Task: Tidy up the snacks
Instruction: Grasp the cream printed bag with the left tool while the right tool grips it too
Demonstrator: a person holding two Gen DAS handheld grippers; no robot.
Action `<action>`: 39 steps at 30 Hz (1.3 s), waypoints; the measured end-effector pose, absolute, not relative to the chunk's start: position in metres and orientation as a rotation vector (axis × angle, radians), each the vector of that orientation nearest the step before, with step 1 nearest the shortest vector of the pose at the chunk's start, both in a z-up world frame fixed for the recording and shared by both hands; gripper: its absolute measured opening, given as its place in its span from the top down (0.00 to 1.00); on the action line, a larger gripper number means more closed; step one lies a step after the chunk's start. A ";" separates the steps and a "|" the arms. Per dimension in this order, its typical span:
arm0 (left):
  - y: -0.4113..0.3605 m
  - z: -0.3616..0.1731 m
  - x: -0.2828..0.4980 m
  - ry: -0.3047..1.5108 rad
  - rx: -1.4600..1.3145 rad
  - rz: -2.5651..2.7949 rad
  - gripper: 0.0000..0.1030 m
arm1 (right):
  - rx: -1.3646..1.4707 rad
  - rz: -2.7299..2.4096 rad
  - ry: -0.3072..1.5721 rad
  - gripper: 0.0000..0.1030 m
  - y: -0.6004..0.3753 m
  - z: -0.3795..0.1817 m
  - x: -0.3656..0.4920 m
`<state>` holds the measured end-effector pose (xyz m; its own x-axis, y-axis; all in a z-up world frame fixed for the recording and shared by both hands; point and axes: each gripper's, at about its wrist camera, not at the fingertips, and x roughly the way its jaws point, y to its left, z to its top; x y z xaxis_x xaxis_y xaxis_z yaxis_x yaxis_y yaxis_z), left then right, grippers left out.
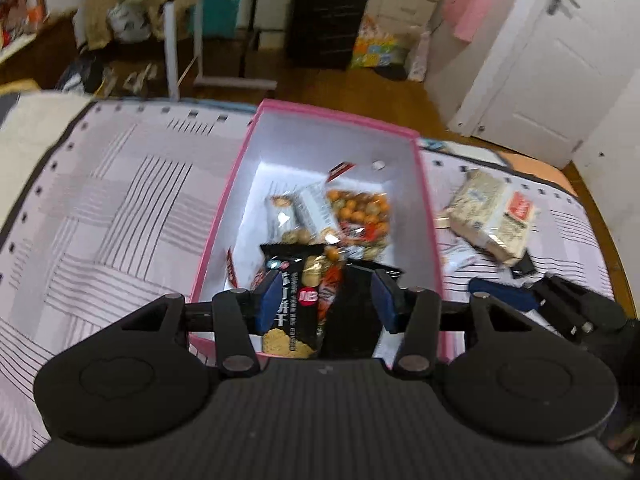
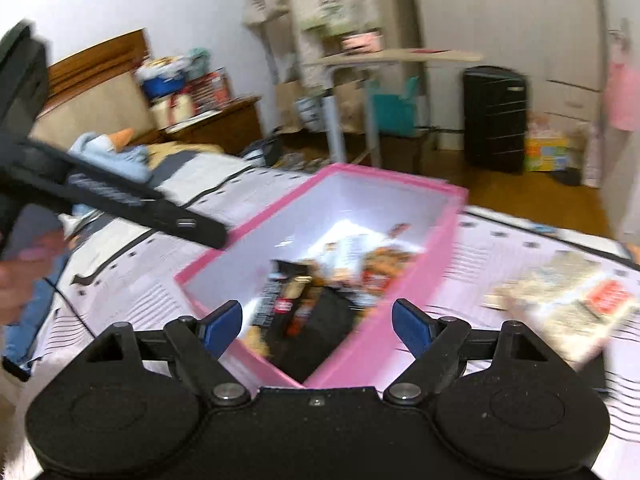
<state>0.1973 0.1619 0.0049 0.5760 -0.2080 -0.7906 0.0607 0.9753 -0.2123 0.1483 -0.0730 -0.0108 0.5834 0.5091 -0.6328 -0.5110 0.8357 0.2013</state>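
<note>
Left tool (image 1: pixel 324 300): jaws parted over pink box (image 1: pixel 224 216), black packet (image 1: pixel 296 300) between the pads, apparently let go onto snacks inside. Right tool (image 2: pixel 318 322): wide apart, empty. Step: boxing snacks; next, likely fetch pale pack (image 1: pixel 490 212) from bed (image 1: pixel 120 200).
</note>
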 end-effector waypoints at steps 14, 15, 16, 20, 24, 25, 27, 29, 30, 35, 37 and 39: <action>0.044 0.070 0.184 0.864 -0.110 -0.363 0.53 | 0.036 0.453 0.769 0.24 -0.192 0.059 0.160; 0.033 0.069 0.186 0.861 -0.119 -0.381 0.53 | 0.032 0.449 0.779 0.25 -0.197 0.060 0.167; 0.023 0.068 0.187 0.863 -0.125 -0.399 0.53 | 0.028 0.446 0.785 0.25 -0.203 0.060 0.175; -0.009 0.051 0.199 0.908 -0.193 -0.412 0.53 | 0.019 0.444 0.827 0.25 -0.227 0.055 0.217; -0.035 0.018 0.225 0.946 -0.266 -0.372 0.53 | -0.011 0.406 0.939 0.26 -0.246 0.036 0.277; -0.040 0.008 0.233 0.956 -0.282 -0.357 0.53 | -0.019 0.403 0.965 0.27 -0.253 0.028 0.293; -0.050 -0.015 0.248 0.960 -0.315 -0.313 0.53 | -0.009 0.428 0.996 0.37 -0.269 0.012 0.317; -0.059 -0.034 0.262 0.964 -0.316 -0.278 0.53 | 0.000 0.432 1.004 0.37 -0.285 -0.005 0.333; -0.066 -0.045 0.270 0.970 -0.313 -0.263 0.53 | 0.005 0.448 1.004 0.38 -0.291 -0.010 0.339; -0.086 -0.091 0.304 1.015 -0.333 -0.207 0.53 | 0.081 0.516 1.058 0.38 -0.316 -0.051 0.372; -0.086 -0.103 0.314 1.018 -0.361 -0.171 0.53 | 0.082 0.554 1.078 0.38 -0.316 -0.068 0.384; -0.083 -0.114 0.323 1.027 -0.384 -0.134 0.53 | 0.084 0.583 1.093 0.38 -0.313 -0.083 0.399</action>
